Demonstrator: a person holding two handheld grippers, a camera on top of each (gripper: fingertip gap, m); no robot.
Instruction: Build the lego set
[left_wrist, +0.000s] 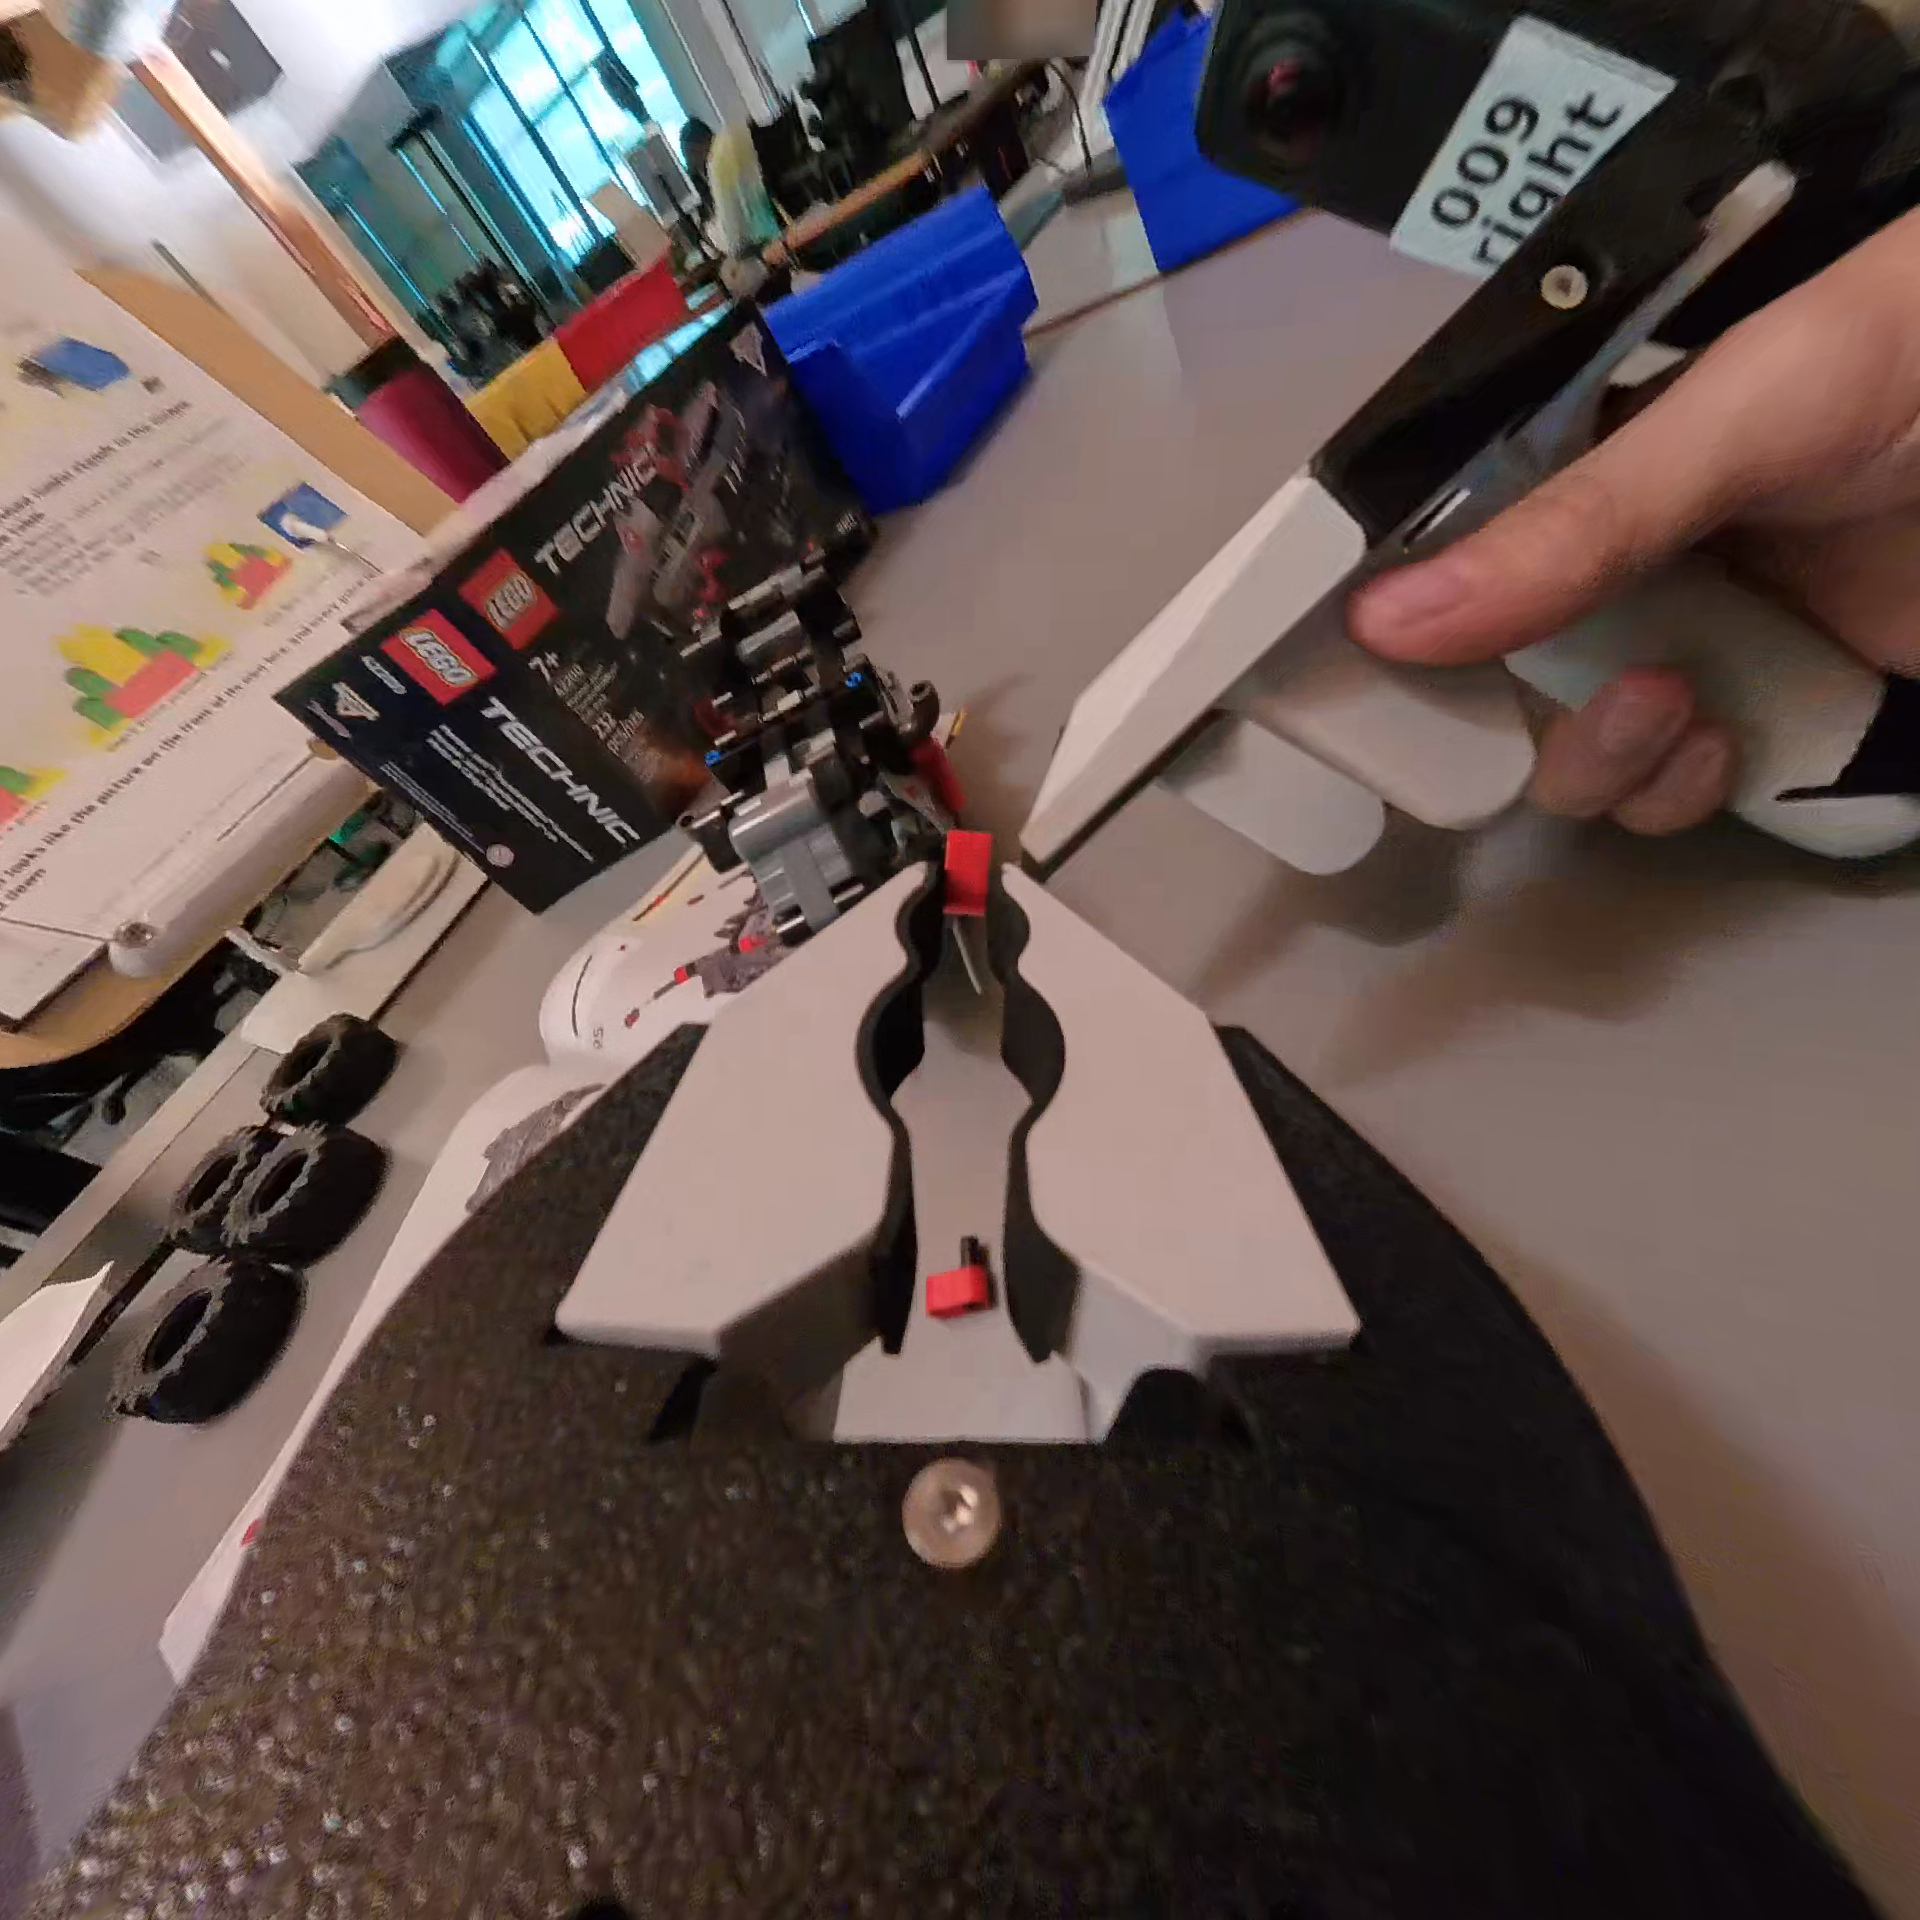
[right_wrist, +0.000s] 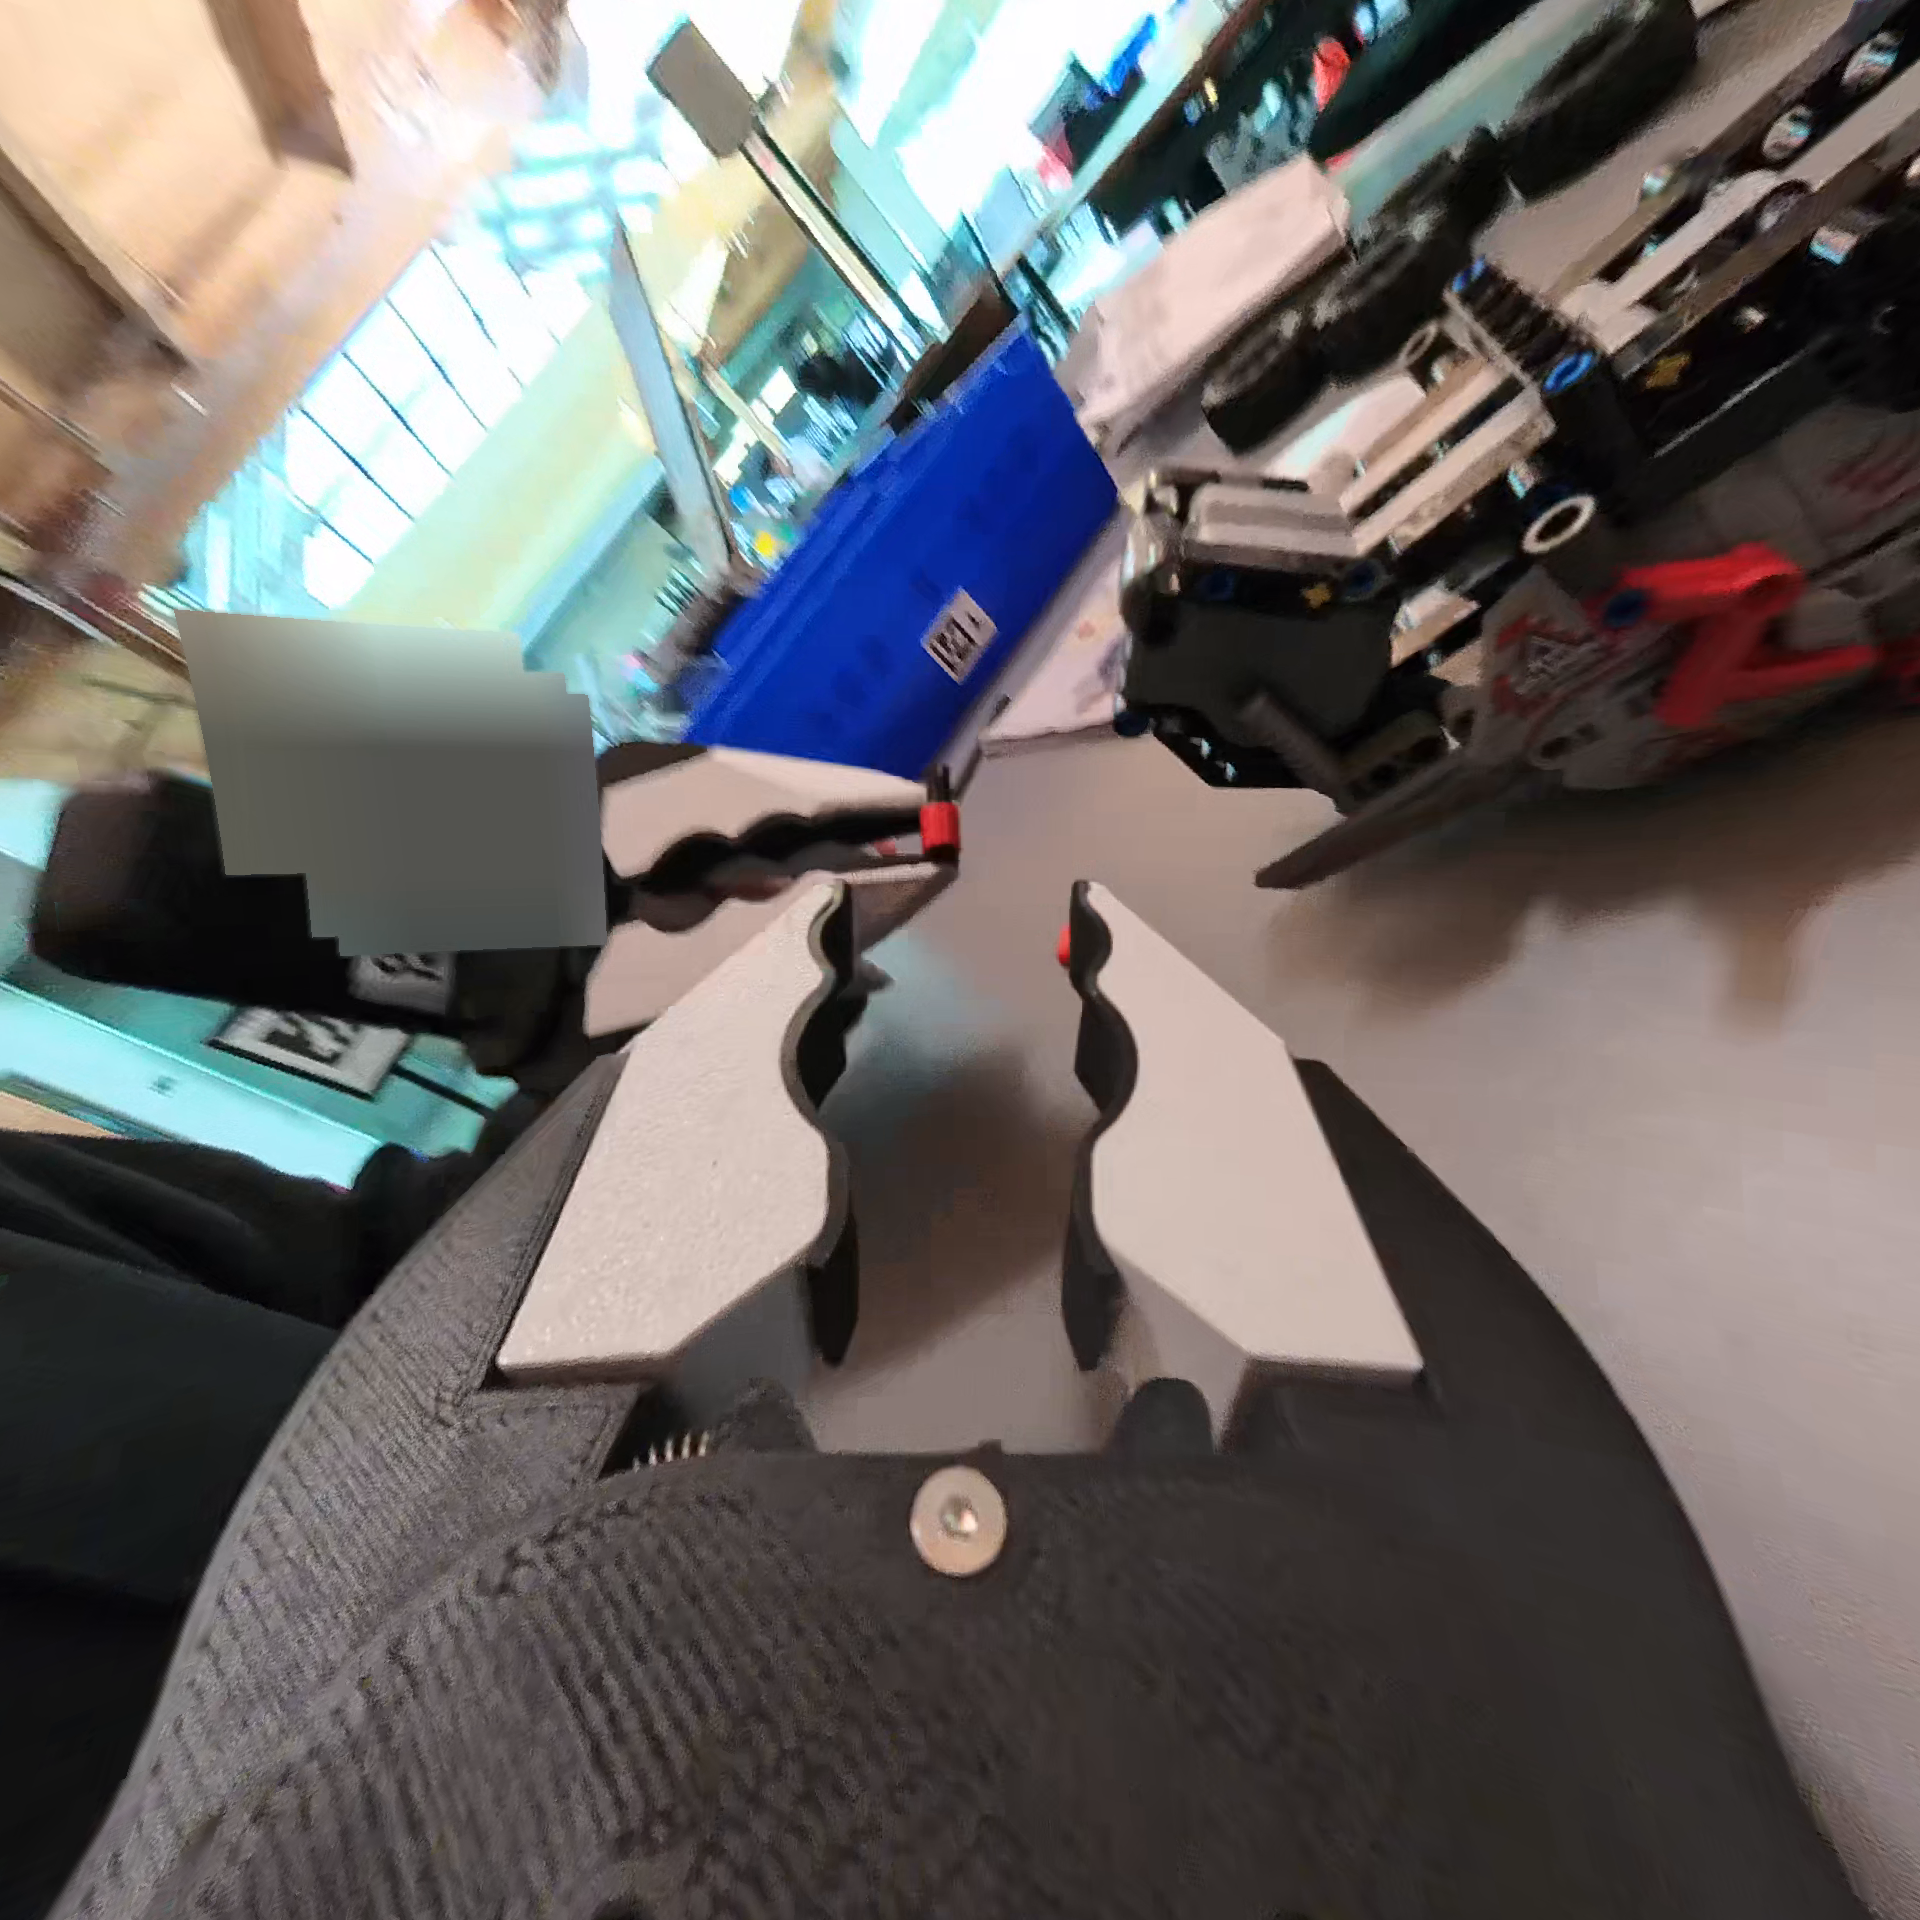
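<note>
My left gripper (left_wrist: 968, 883) is shut on a small red Lego piece (left_wrist: 966, 871) at its fingertips, held just above the grey table. It also shows in the right wrist view (right_wrist: 790, 831), with the red piece (right_wrist: 940, 821) at its tip. A second small red piece with a black pin (left_wrist: 958, 1283) lies on the table below its fingers. The partly built black, grey and red Lego vehicle (left_wrist: 810, 748) (right_wrist: 1507, 520) stands just beyond. My right gripper (right_wrist: 961, 925) is open and empty, its tips close beside the left gripper's; a hand holds it (left_wrist: 1049, 831).
The black Lego box (left_wrist: 582, 665) stands left of the model, on a white instruction booklet (left_wrist: 613, 997). Three black tyres (left_wrist: 270, 1195) lie at the left table edge. Blue bins (left_wrist: 914, 343) (right_wrist: 904, 623) stand farther back. A printed sheet (left_wrist: 135, 582) leans at the left. The grippers are tip to tip, or close to it.
</note>
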